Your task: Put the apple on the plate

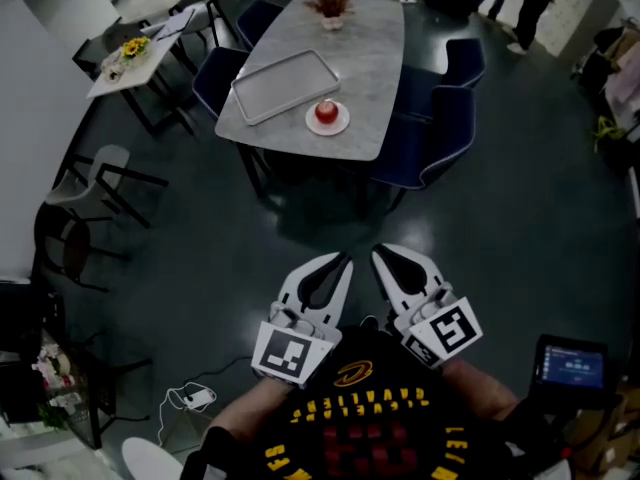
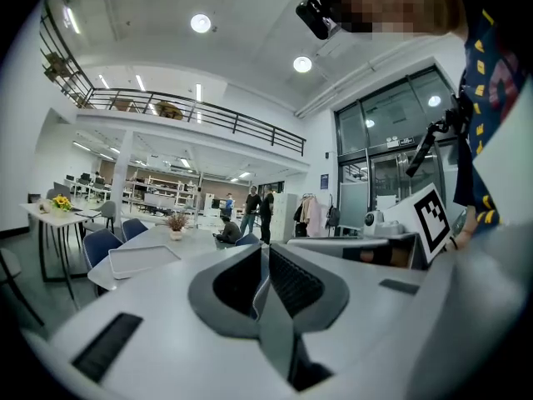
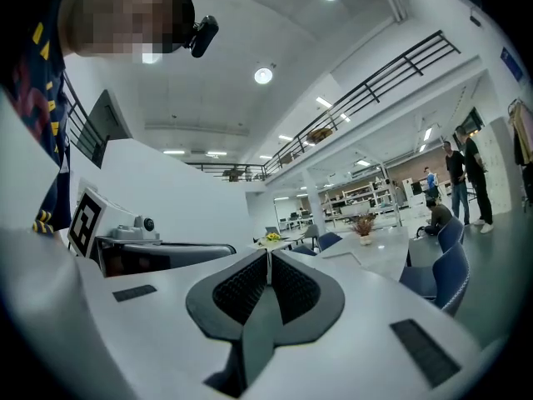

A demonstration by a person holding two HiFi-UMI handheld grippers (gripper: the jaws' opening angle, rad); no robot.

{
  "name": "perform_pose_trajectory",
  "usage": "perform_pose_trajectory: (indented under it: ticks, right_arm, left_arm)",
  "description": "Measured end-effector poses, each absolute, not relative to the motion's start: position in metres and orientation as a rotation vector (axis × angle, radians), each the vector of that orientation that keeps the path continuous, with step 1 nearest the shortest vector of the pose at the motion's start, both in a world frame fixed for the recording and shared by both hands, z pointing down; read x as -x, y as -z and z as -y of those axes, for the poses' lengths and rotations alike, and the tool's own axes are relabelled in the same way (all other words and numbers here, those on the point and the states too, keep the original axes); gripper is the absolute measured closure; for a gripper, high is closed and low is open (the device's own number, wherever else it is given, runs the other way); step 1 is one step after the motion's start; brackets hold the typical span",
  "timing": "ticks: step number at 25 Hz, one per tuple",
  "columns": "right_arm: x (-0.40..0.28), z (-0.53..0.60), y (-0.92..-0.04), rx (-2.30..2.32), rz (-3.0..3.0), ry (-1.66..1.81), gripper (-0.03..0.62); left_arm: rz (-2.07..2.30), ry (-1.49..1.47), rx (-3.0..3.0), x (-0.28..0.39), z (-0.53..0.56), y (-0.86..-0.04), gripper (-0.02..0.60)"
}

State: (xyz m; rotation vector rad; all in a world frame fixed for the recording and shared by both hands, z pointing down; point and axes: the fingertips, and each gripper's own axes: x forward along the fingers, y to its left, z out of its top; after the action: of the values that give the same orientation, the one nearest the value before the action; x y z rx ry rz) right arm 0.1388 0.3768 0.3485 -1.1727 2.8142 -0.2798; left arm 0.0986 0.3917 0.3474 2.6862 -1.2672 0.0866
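Note:
A red apple [image 1: 326, 111] rests on a small white plate [image 1: 342, 125] at the near end of a grey table [image 1: 375, 58], far ahead of me in the head view. A grey tray [image 1: 285, 85] lies just left of the plate and also shows in the left gripper view as the tray [image 2: 141, 259]. My left gripper [image 1: 343, 260] and right gripper [image 1: 380, 255] are held close to my body, side by side over the dark floor, well short of the table. Both are shut with nothing between them, as seen on the left gripper [image 2: 265, 261] and right gripper [image 3: 268, 265]. Neither gripper view shows the apple.
Blue chairs [image 1: 440, 128] surround the table, and a potted plant [image 1: 330, 6] stands at its far end. A small table with yellow flowers [image 1: 130, 48] and black-framed chairs [image 1: 95, 183] stand to the left. A cable [image 1: 195, 396] lies on the floor; people stand far back.

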Motion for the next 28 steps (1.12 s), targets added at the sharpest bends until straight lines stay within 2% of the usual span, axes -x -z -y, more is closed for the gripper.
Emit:
perform_pose_trajectory:
  ticks: [10,28]
  right_arm:
    - [-0.189,-0.375,-0.366,1.102,-2.858,0.36,0.588]
    - [-0.206,-0.351,-0.374,1.183,-2.797,0.398,0.588]
  left_arm:
    - [1.339,-0.13,-2.619,-0.149,-0.39,-0.359,0.55]
    - [1.267,-0.106,-2.64,-0.158,-0.365,-0.371,0.538]
